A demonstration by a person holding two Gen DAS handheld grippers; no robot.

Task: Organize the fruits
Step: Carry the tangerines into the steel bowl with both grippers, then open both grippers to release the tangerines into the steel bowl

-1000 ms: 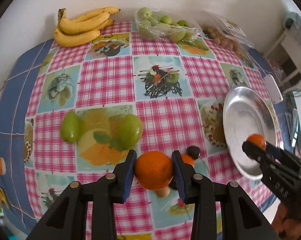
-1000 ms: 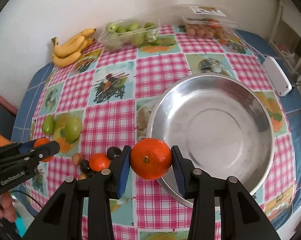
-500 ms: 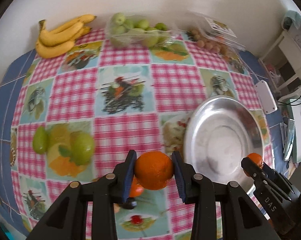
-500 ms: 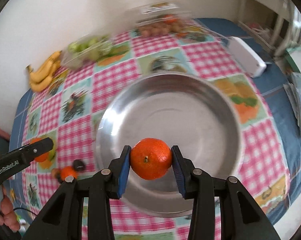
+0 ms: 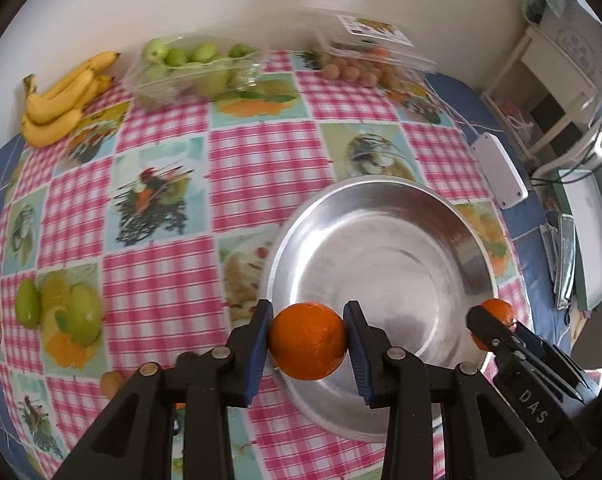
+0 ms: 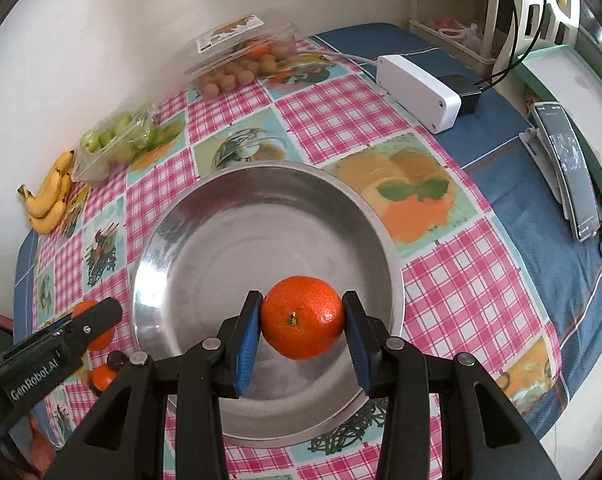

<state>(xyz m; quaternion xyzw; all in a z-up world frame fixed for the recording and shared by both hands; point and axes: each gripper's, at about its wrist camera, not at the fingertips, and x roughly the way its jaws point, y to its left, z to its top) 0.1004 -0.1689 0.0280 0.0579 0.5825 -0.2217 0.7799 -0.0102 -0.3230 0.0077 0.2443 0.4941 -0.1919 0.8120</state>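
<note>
My left gripper (image 5: 307, 334) is shut on an orange (image 5: 308, 340), held above the near-left rim of the steel bowl (image 5: 453, 240). My right gripper (image 6: 301, 322) is shut on a second orange (image 6: 303, 318), which hangs over the inside of the same empty bowl (image 6: 205, 240). In the left wrist view the right gripper and its orange (image 5: 497, 314) show at the bowl's right rim. The right wrist view shows the left gripper with its orange (image 6: 95, 324) at the bowl's left.
Bananas (image 5: 57, 100), a bag of green fruit (image 5: 193, 68) and a clear box of small brown fruit (image 5: 361, 68) line the back wall. Two green fruits (image 5: 61, 312) lie at the left. A small orange and dark fruits (image 6: 103, 374) sit left of the bowl. A white power strip (image 6: 417, 92) lies at the right.
Both grippers have carried their oranges to the right, from over the cloth to over the steel bowl. The right gripper has also rolled. Neither grip has changed.
</note>
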